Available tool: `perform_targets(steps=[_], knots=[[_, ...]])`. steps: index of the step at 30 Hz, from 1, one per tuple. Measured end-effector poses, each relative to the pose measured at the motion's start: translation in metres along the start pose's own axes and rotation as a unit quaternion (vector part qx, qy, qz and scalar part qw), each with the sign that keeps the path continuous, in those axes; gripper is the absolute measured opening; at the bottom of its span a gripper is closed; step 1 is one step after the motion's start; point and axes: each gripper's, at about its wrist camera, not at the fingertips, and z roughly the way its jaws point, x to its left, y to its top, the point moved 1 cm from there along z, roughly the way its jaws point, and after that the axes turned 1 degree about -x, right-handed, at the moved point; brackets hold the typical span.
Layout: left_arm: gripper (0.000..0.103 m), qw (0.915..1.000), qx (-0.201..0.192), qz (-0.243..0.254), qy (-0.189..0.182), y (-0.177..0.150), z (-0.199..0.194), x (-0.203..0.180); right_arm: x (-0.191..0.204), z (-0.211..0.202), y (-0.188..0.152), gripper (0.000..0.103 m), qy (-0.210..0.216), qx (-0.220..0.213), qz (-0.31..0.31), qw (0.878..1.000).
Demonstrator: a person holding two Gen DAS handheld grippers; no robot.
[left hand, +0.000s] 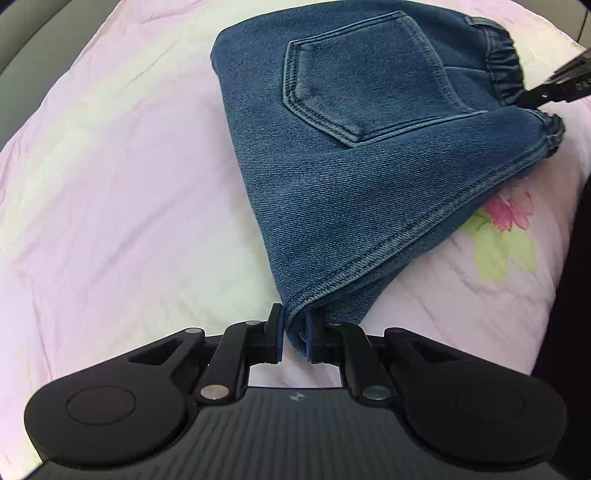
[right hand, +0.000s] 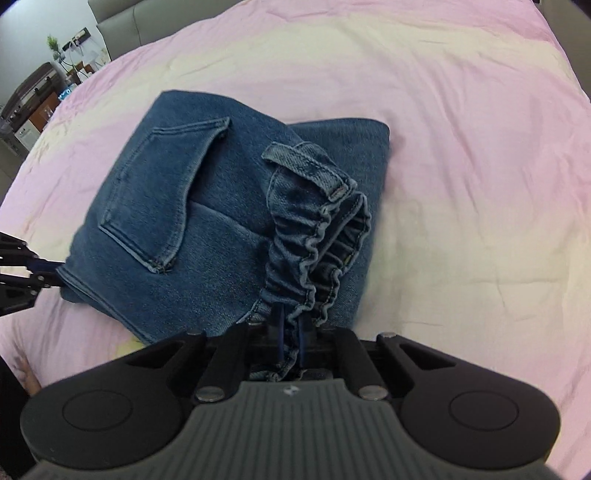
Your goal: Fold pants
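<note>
Blue denim pants (left hand: 369, 155) lie folded on the pink bed sheet (left hand: 110, 184), back pocket (left hand: 354, 81) up. My left gripper (left hand: 295, 338) is shut on a folded corner of the pants, the cloth pinched between its blue pads. In the right wrist view the pants (right hand: 207, 236) show the pocket at left and the gathered elastic waistband (right hand: 314, 243) in the middle. My right gripper (right hand: 291, 341) is shut on that waistband. The right gripper (left hand: 554, 86) also shows at the waistband in the left view, and the left gripper (right hand: 40, 275) at the pants' left corner in the right view.
The sheet (right hand: 461, 147) spreads wide around the pants, with a pink flower print (left hand: 506, 221) near the bed's edge. A grey padded headboard (right hand: 147, 26) stands at the back, with a side table, a plant (right hand: 55, 46) and a suitcase (right hand: 33, 88) beyond the far left corner.
</note>
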Motion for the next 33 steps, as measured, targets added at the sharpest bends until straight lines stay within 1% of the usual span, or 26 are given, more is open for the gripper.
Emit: perform_targets(steps=[1,3,4,6,7,8,11,12,13,14,15,17,18,21,23,25,29,30,32,33], knots=[[0.010,1.0000,0.007,0.003,-0.003,0.000,-0.004,0.001,0.001,0.001,0.002,0.001,0.000,0.000,-0.003,1.000],[0.001,0.9995,0.030,0.005,0.000,0.002,-0.012,0.001,0.003,-0.001,0.003,0.000,0.006,0.000,0.001,1.000],[0.001,0.9995,0.031,0.011,0.002,0.005,-0.020,-0.001,0.001,-0.003,0.002,0.001,0.011,-0.002,0.006,1.000],[0.003,0.9999,0.013,0.008,-0.007,0.013,-0.041,0.001,0.001,-0.006,0.004,0.003,0.021,-0.006,0.019,1.000],[0.005,0.9999,-0.001,0.000,-0.014,0.020,-0.049,0.003,-0.003,-0.009,0.003,0.007,0.027,-0.009,0.026,0.999],[0.006,0.9997,-0.014,-0.007,-0.017,0.027,-0.055,0.003,-0.003,-0.013,0.004,0.008,0.033,-0.013,0.026,0.999],[0.010,0.9982,-0.052,-0.028,-0.015,0.051,-0.068,0.013,-0.003,-0.028,0.010,0.011,0.040,-0.026,0.027,0.998],[0.010,0.9971,-0.062,-0.041,-0.017,0.063,-0.063,0.013,-0.004,-0.033,0.012,0.019,0.042,-0.030,0.036,0.998],[0.010,0.9960,-0.068,-0.053,-0.022,0.072,-0.062,0.014,-0.007,-0.038,0.013,0.034,0.044,-0.035,0.046,0.997],[0.010,0.9947,-0.073,-0.066,-0.029,0.076,-0.056,0.009,-0.012,-0.045,0.015,0.042,0.059,-0.042,0.058,0.996],[0.010,0.9933,-0.078,-0.076,-0.037,0.085,-0.052,0.008,-0.018,-0.049,0.016,0.047,0.075,-0.049,0.070,0.994],[0.010,0.9919,-0.077,-0.086,-0.053,0.097,-0.042,0.005,-0.026,-0.055,0.022,0.049,0.088,-0.059,0.094,0.990],[0.010,0.9924,-0.073,-0.084,-0.053,0.103,-0.032,-0.001,-0.030,-0.055,0.026,0.052,0.092,-0.063,0.104,0.988],[0.010,0.9949,-0.043,-0.074,-0.052,0.112,-0.005,-0.014,-0.043,-0.045,0.035,0.053,0.101,-0.066,0.132,0.984],[0.010,0.9962,-0.022,-0.066,-0.052,0.107,0.010,-0.016,-0.052,-0.034,0.040,0.053,0.113,-0.064,0.155,0.979],[0.010,0.9968,-0.015,-0.060,-0.051,0.104,0.021,-0.020,-0.060,-0.023,0.042,0.053,0.121,-0.057,0.179,0.975],[0.009,0.9959,-0.006,-0.068,-0.059,0.102,0.038,-0.023,-0.074,-0.001,0.040,0.053,0.161,-0.041,0.216,0.962],[0.009,0.9961,-0.005,-0.066,-0.059,0.102,0.039,-0.023,-0.078,0.004,0.040,0.051,0.171,-0.041,0.225,0.958],[0.009,0.9965,-0.003,-0.060,-0.058,0.102,0.039,-0.025,-0.083,0.010,0.040,0.033,0.194,-0.047,0.241,0.950],[0.009,0.9965,-0.003,-0.060,-0.057,0.102,0.039,-0.024,-0.083,0.010,0.040,0.027,0.195,-0.049,0.243,0.949]])
